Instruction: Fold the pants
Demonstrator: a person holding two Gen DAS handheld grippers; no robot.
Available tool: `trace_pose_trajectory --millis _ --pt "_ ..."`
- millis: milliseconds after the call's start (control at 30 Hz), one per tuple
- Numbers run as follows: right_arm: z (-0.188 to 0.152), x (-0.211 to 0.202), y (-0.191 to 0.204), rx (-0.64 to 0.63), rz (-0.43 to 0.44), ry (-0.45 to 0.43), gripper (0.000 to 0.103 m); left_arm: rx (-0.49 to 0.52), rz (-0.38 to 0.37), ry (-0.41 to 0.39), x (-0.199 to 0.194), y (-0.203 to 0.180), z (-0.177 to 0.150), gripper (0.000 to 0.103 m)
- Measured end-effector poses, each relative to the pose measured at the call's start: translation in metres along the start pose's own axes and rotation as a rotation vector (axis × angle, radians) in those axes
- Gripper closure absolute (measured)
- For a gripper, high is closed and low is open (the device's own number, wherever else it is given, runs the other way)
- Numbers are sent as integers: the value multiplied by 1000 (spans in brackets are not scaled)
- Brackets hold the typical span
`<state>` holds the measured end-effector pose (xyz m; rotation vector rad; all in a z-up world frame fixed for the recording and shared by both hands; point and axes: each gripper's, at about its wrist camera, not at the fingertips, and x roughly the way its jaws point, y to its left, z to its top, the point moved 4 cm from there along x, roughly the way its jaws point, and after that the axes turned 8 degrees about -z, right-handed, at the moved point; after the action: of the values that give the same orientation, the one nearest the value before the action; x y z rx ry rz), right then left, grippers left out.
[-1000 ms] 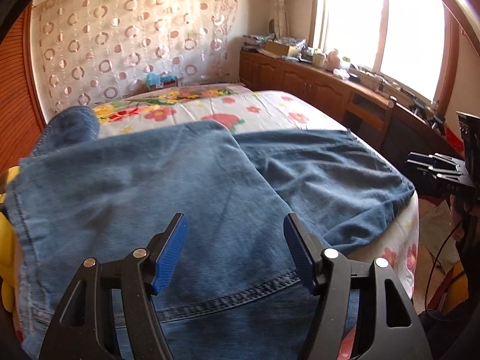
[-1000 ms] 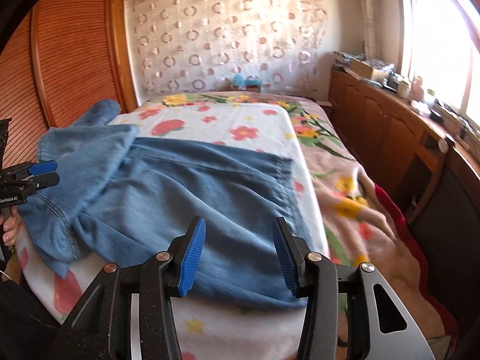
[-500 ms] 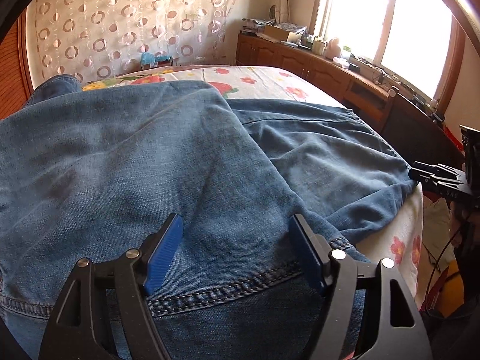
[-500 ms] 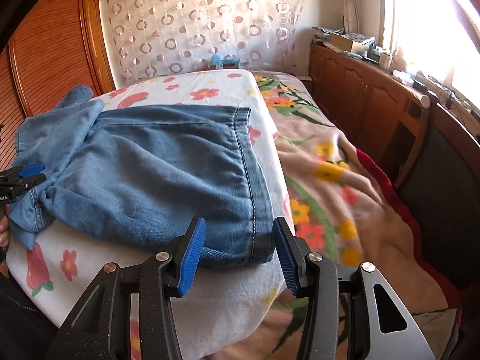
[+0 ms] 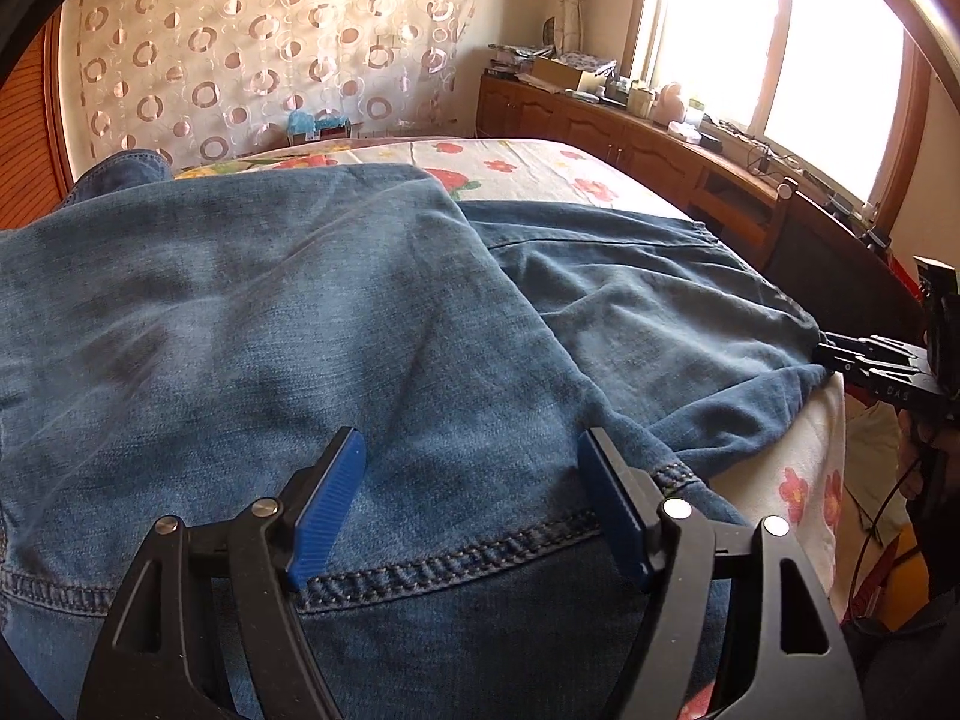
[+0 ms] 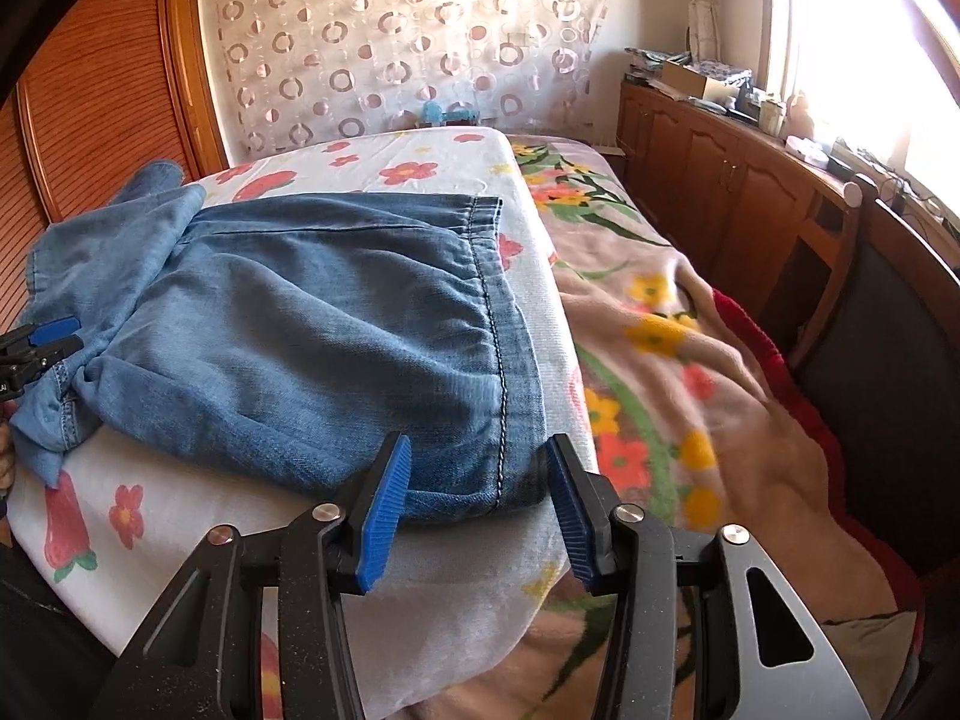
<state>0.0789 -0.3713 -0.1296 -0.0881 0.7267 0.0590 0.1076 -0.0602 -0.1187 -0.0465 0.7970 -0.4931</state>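
Observation:
Blue denim pants (image 5: 312, 312) lie spread on the flowered bed sheet (image 6: 432, 168), one part folded over the other. My left gripper (image 5: 471, 441) hovers open just above a stitched seam (image 5: 456, 558) at the near edge, and no cloth is pinched. It also shows at the left rim, at the pants' bunched end, as the left gripper (image 6: 48, 339). My right gripper (image 6: 477, 450) straddles the near corner of the stitched hem (image 6: 501, 396). Its jaws are closing with the denim between the pads. At the far right edge of the pants I see the right gripper (image 5: 840, 354).
The bed carries a pink flowered blanket (image 6: 690, 372) to the right of the sheet. A wooden cabinet (image 6: 750, 192) with clutter runs under the window. A wooden sliding door (image 6: 90, 90) stands on the left. A patterned curtain (image 5: 270, 48) hangs behind the bed.
The right gripper dropped to the hem corner at the bed's near edge and its jaws narrowed around it. The left gripper came closer to the denim and opened slightly wider.

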Motion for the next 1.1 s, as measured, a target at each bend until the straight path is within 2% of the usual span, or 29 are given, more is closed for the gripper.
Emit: trace_pose_trajectory --millis 67,133,367,467,633,833,1100 --pt "-1 -1 2 -3 18 0 80 -4 1 3 -2 1 0 29" --pt "0 -4 3 18 65 -8 82 0 -1 7 -5 0 0 29" --pt "25 -24 8 50 184 -105 83 -9 43 -5 -21 5 6 29" --pt "40 -34 19 32 227 -148 83 -15 26 -30 -30 7 11 29" --pt "60 -47 46 -15 297 -210 83 -12 57 -54 -45 12 18 29" --pt "80 -56 78 -46 422 -247 83 -22 86 -75 -59 22 23 29" --pt "111 -69 126 -120 542 -302 83 -56 111 -106 -75 38 23 29"
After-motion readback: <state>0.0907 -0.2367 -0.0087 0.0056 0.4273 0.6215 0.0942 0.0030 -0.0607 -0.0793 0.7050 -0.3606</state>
